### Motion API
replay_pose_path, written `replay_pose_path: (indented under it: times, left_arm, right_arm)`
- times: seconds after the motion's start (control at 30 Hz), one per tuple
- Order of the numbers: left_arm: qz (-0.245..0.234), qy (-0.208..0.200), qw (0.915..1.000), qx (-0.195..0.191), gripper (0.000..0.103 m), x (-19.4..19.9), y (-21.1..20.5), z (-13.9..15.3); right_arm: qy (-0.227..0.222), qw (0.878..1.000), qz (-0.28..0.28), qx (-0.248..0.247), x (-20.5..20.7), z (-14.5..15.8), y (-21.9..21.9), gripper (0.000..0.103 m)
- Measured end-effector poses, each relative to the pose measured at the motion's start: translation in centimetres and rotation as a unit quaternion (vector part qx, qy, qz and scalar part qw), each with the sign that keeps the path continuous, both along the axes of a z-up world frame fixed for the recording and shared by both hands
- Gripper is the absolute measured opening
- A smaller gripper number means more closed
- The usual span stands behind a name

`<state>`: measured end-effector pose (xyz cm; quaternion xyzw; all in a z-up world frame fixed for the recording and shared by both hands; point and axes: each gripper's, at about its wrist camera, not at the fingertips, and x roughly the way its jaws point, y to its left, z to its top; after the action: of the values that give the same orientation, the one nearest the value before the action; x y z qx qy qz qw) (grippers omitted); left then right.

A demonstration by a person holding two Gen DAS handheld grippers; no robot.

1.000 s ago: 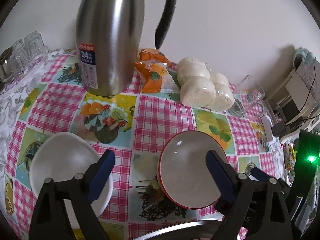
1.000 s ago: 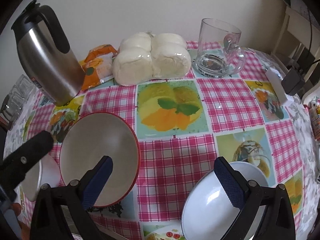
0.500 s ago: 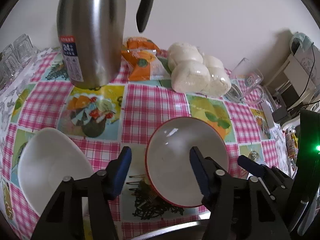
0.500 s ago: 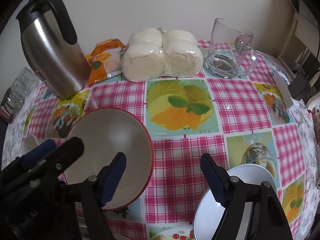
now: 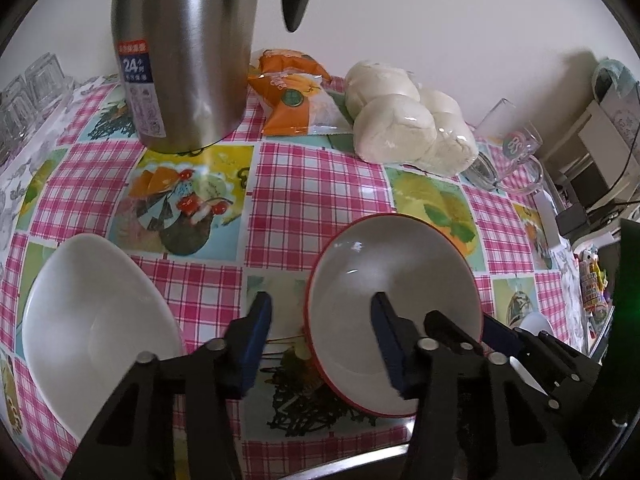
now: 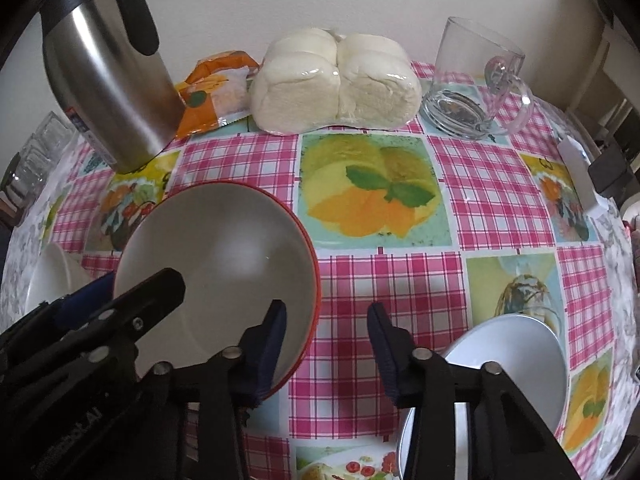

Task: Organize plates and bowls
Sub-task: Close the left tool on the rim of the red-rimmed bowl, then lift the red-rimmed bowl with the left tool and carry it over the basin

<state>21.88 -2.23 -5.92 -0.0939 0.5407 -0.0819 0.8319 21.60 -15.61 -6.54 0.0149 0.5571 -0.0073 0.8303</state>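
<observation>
A red-rimmed bowl (image 5: 394, 296) with a pale inside sits on the checked tablecloth; it also shows in the right wrist view (image 6: 218, 266). My left gripper (image 5: 320, 316) is open and straddles the bowl's left rim, one finger inside and one outside. My right gripper (image 6: 326, 320) is open and straddles the bowl's right rim. A white bowl (image 5: 94, 320) lies left of the left gripper. A white plate (image 6: 508, 368) lies at the front right, partly behind my right finger.
A steel thermos jug (image 5: 184, 52) stands at the back left. An orange snack bag (image 5: 292, 96), wrapped white buns (image 6: 336, 80) and a glass mug (image 6: 472, 80) line the back. Small glasses (image 5: 28, 96) stand at the far left. A metal rim (image 5: 360, 460) crosses the front edge.
Both grippers have narrowed from wide open and moved in around the red-rimmed bowl's opposite rims. The bowl has not moved.
</observation>
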Motion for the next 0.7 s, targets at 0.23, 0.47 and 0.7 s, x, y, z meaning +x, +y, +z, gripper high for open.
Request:
replay_pose_path:
  times: [0.23,0.47,0.7]
  left_arm:
    - [0.003,0.023,0.9996,-0.015,0.02,0.3,-0.1,-1.0]
    - [0.008,0.03,0.9989,-0.036,0.017,0.3,0.3,-1.4]
    - [0.003,0.027,0.9985,-0.048,0.017,-0.1,0.2,-1.4]
  right_arm:
    - [-0.006,1.0,0.011,0.002,0.0,0.1,0.4,0.027]
    - [-0.018,1.0,0.021,0.002,-0.4,0.4,0.8,0.015]
    - [-0.03,0.999,0.01,0.007,-0.9,0.8,0.4,0.014]
